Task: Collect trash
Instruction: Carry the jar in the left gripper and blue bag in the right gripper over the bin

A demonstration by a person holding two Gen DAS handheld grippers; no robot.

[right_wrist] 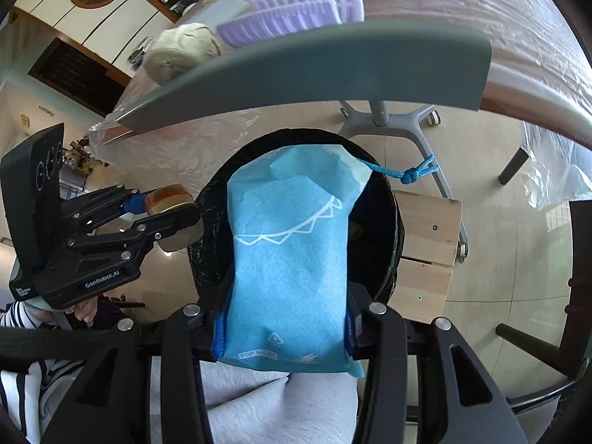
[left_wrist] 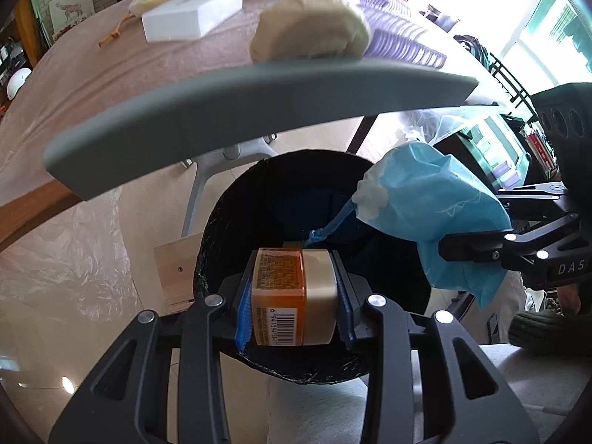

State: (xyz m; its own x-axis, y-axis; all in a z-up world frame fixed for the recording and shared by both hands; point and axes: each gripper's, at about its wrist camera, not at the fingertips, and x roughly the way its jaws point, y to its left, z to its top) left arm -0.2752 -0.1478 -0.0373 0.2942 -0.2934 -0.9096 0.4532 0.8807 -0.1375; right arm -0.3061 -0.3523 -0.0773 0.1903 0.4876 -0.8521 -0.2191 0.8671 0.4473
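From the left wrist, the left gripper (left_wrist: pixel 294 298) is clamped on a small orange box (left_wrist: pixel 292 296) with a barcode facing the camera, its blue pads (left_wrist: pixel 244 312) pressed to both sides, and it hangs right over the open mouth of the black bin (left_wrist: pixel 222 199). To the right, the right gripper (left_wrist: pixel 458 249) comes in from the side with a blue pouch (left_wrist: pixel 436 207) pinched in it; the pouch's gathered neck and knotted cord (left_wrist: pixel 322 235) dangle over the bin's opening. A grey shelf (left_wrist: pixel 240 118) cuts across above, and behind it on the table (left_wrist: pixel 74 85) sit a white box (left_wrist: pixel 192 13), a beige lump (left_wrist: pixel 310 29) and a purple rack (left_wrist: pixel 403 33). A wooden crate (left_wrist: pixel 175 277) stands just left of the bin. From the right wrist, the pouch (right_wrist: pixel 292 259) fills the middle, squeezed between the right gripper's (right_wrist: pixel 285 329) fingers and lying over the bin (right_wrist: pixel 211 199), with its cord (right_wrist: pixel 407 174) trailing past the rim on the right. The left gripper (right_wrist: pixel 174 209) shows at the left, closed on the orange box (right_wrist: pixel 168 199) just beside the rim. The crate (right_wrist: pixel 429 229) touches the bin's right side, and the grey shelf (right_wrist: pixel 333 70) arcs overhead.
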